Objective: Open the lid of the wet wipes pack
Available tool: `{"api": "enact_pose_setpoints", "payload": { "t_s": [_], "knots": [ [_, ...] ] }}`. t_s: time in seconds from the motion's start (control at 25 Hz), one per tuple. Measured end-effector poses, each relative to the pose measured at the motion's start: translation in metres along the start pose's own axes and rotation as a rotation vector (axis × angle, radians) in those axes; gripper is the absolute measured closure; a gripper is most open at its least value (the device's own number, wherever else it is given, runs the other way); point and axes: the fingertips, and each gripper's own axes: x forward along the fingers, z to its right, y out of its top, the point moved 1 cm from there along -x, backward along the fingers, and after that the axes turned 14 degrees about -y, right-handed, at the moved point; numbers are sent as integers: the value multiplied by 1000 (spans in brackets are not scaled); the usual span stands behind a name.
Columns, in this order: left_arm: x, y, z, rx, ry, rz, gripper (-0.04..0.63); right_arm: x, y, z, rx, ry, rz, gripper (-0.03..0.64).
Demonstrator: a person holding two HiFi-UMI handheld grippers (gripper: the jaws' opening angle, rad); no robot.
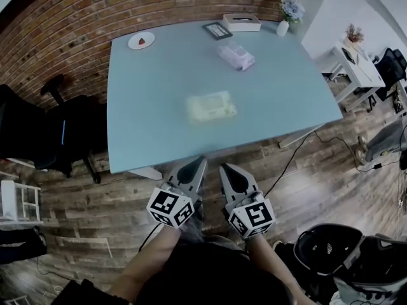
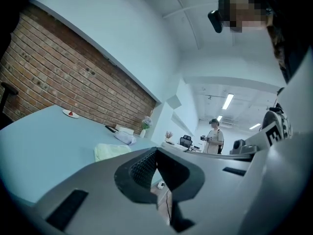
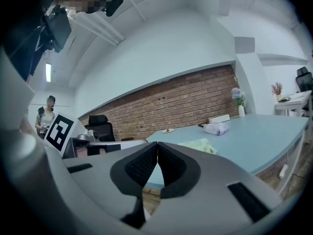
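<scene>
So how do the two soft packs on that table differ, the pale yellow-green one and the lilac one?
Colour: the pale yellow-green flat pack against the lilac crinkled pack. Place: the yellow-green pack lies mid-table, nearer the person; the lilac pack lies farther back, toward the white tissue box. Pose: the yellow-green pack sits roughly square to the near edge, the lilac pack skewed. Both lie on the light blue table.

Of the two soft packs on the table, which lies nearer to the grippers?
The pale yellow-green pack, close to the front edge of the table; the pinkish pack lies farther back, by the tissue box.
</scene>
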Motion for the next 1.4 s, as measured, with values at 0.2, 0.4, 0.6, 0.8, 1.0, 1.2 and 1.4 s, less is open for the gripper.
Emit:
{"api": "enact_pose_setpoints", "payload": {
  "t_s": [0.2, 0.4, 0.6, 0.8, 1.0, 1.2, 1.4],
  "knots": [
    [23, 3, -31, -14, -19, -34, 583, 38, 6, 9, -3, 0, -16, 597],
    [46, 1, -56, -38, -38, -57, 583, 67, 5, 23, -15, -16, -38, 597],
    [61, 0, -71, -54, -57, -69, 583, 85, 1, 32, -14, -31, -63, 597],
    [68, 0, -89, -65, -52, -74, 583, 105, -5, 36, -36, -31, -84, 597],
    [70, -4, -99, -74, -41, -77, 583, 115, -9, 39, -65, -23, -92, 597],
    [71, -5, -103, -81, -21, -73, 583, 121, -10, 46, -101, -8, -99, 597],
    [72, -9, -111, -92, 11, -65, 583, 131, -13, 52, -188, 31, -119, 597]
  ]
}}
